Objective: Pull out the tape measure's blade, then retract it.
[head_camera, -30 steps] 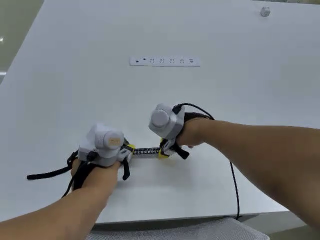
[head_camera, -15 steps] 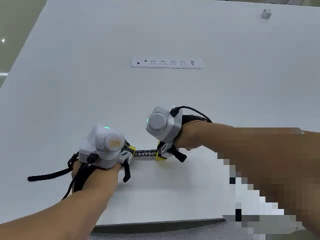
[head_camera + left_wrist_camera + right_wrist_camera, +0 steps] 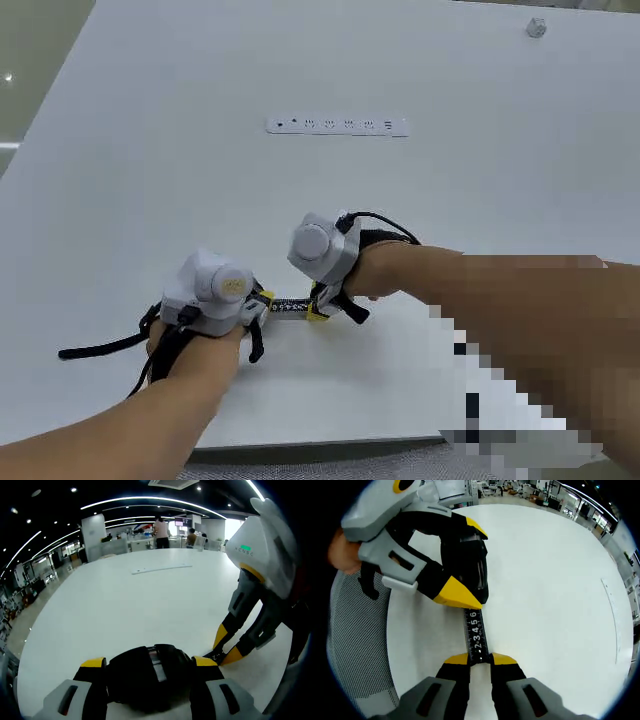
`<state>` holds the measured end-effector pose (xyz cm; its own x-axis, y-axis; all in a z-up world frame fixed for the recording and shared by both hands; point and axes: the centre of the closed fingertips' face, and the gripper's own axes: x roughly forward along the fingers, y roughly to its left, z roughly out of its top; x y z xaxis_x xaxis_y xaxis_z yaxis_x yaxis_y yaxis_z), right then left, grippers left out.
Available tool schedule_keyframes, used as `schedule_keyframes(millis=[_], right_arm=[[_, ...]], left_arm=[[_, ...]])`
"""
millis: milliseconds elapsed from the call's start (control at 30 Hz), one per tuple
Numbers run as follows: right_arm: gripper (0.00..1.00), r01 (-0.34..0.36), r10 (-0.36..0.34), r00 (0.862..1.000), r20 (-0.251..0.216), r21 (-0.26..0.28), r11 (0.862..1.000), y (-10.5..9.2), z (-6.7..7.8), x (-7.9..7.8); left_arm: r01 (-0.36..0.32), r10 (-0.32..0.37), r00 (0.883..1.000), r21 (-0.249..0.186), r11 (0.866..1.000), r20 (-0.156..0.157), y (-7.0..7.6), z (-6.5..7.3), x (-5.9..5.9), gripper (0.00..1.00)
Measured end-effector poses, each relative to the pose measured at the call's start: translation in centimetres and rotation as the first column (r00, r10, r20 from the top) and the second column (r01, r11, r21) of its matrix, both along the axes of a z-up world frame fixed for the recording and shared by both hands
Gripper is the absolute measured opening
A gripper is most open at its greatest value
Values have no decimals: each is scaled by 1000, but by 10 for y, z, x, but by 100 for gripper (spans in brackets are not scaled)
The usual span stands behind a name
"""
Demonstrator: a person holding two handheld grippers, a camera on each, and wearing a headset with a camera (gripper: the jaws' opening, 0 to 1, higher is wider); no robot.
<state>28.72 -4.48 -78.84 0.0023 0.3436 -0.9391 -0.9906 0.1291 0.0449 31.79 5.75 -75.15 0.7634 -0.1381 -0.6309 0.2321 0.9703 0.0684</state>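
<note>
On the near side of the power strip (image 3: 336, 125), well apart from it on the white table (image 3: 150, 150): left gripper (image 3: 150, 661) is clamped on the black tape measure (image 3: 150, 677), 1 yellow tip each side of the case. Right gripper (image 3: 480, 658) is pinched on the blade (image 3: 474, 632) end, just right of the case. Blade is out a short stretch (marks 2 to 6 readable between the 2 grippers). Small grey object (image 3: 536, 27) sits far beyond the strip, to its right.
</note>
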Motion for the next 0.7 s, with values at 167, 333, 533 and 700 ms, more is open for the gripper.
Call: schedule_keyframes(millis=[167,333,533,700], right_arm=[[15,8,-8,1000,2,8,1000,2,0,1],[15,7,-7,1000,3,16,1000,5,0,1],[15,-4,4,1000,4,20,1000,9,-1,1],[15,0,0,1000,-1,36,999,13,-1,2]], left_arm=[[-1,1,1000,1,1000,5,0,1,0,63],[0,0,1000,-2,1000,4,0,1,0,63],[-2,2,1000,-8,1000,5,1,1,0,63],[-5,5,1000,-21,1000,4,1,2,0,63]])
